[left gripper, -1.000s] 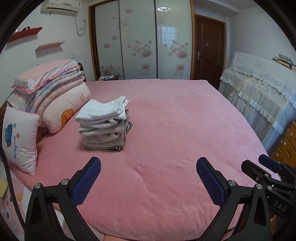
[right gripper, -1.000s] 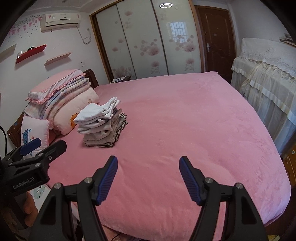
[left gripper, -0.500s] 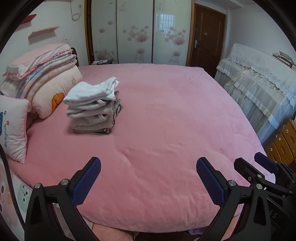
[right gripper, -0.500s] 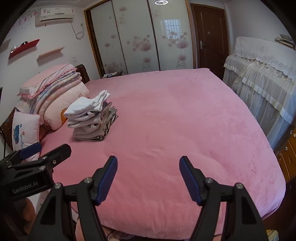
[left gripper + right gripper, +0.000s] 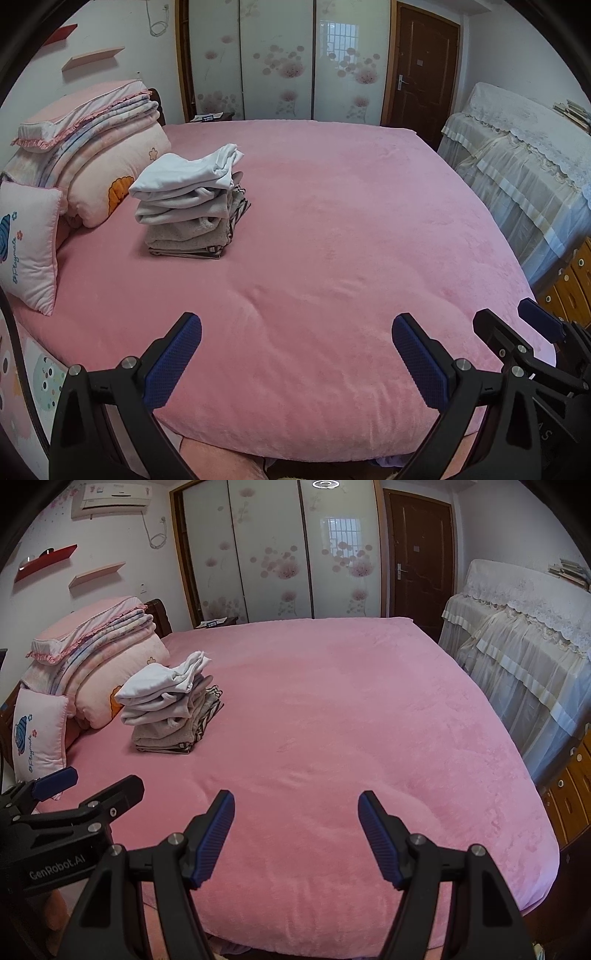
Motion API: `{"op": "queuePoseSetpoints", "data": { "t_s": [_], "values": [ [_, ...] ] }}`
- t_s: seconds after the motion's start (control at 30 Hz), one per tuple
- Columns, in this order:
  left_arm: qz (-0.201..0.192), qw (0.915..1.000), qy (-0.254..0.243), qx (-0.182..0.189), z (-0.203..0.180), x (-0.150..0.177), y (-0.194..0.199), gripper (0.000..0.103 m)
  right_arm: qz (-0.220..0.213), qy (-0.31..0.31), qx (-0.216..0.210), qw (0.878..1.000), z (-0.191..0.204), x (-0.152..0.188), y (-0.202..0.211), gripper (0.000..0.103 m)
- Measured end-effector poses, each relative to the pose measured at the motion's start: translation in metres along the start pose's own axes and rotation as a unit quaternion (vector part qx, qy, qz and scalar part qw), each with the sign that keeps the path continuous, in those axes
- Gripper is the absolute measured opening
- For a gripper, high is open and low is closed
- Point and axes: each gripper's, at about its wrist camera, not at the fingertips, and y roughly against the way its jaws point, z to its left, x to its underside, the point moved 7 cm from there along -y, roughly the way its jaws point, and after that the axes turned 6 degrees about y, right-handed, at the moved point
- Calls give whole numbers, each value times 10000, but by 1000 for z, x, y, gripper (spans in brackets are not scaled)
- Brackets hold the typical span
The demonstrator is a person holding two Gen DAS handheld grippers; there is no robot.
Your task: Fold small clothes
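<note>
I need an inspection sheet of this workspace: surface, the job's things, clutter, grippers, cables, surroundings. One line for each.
Surface: pink bed cover, smooth, mostly bare.
Job's things: stack of folded clothes on the cover, beside the bedding; white piece on top; no unfolded garment seen.
Clutter: folded quilts and a small pillow by the headboard.
Grippers: left gripper and right gripper both open, empty, above the near edge of the bed.
Cables: a cord hangs on the wall below the air conditioner.
Surroundings: sliding wardrobe, brown door, lace-covered furniture.
</note>
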Motion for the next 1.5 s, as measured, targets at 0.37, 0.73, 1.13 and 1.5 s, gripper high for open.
{"op": "queuePoseSetpoints", "data": {
  "t_s": [0.37, 0.73, 1.13, 1.5],
  "values": [
    [67, 10000, -12, -38, -7, 0, -7, 102, 40, -6, 92, 9999, -9, 2, -5, 70],
    [80, 10000, 3, -17, -10, 0, -9, 102, 17, 5, 192, 9998, -13, 1, -7, 70],
    [117, 9999, 41, -7, -11, 3, -12, 102, 23, 3, 187, 9998, -13, 1, -7, 70],
    [182, 9998, 83, 15, -11, 6, -12, 102, 43, 0, 179, 9998, -12, 2, -8, 70]
  ]
}}
